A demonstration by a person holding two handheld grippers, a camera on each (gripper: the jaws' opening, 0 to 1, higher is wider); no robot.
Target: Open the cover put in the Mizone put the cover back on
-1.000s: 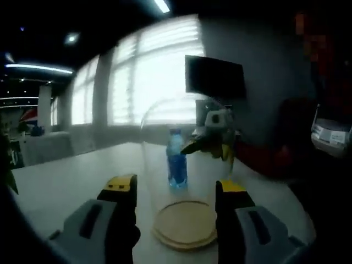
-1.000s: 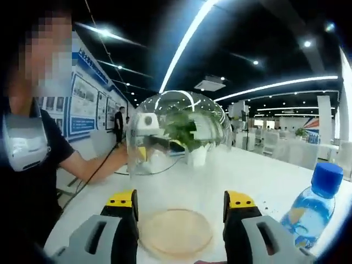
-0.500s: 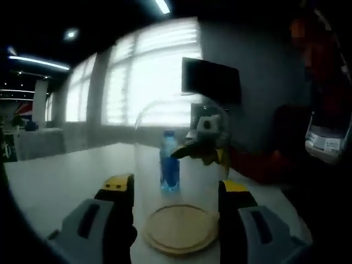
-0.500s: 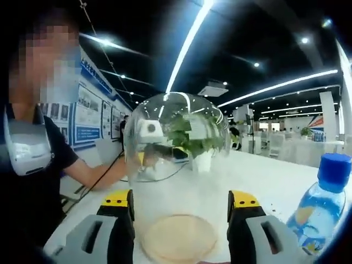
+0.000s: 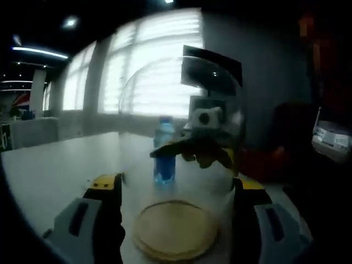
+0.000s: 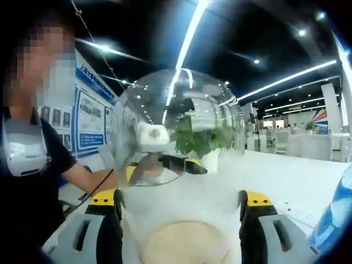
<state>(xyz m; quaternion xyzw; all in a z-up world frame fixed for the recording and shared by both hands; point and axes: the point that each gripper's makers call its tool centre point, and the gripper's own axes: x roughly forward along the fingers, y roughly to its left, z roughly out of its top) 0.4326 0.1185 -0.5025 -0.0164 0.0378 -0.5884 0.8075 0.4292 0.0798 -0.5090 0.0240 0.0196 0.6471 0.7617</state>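
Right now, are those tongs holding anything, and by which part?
The left tongs and right tongs each straddle the glass cover's lower wall, from opposite sides; whether they actually clamp it cannot be told.

The clear glass dome [image 5: 181,126] fills the gap between the left gripper [image 5: 175,190] jaws, blocking passage over the wooden base [image 5: 175,229]. Beyond it stands the Mizone bottle [image 5: 163,149]; the white table [image 5: 49,165] lies open leftward.
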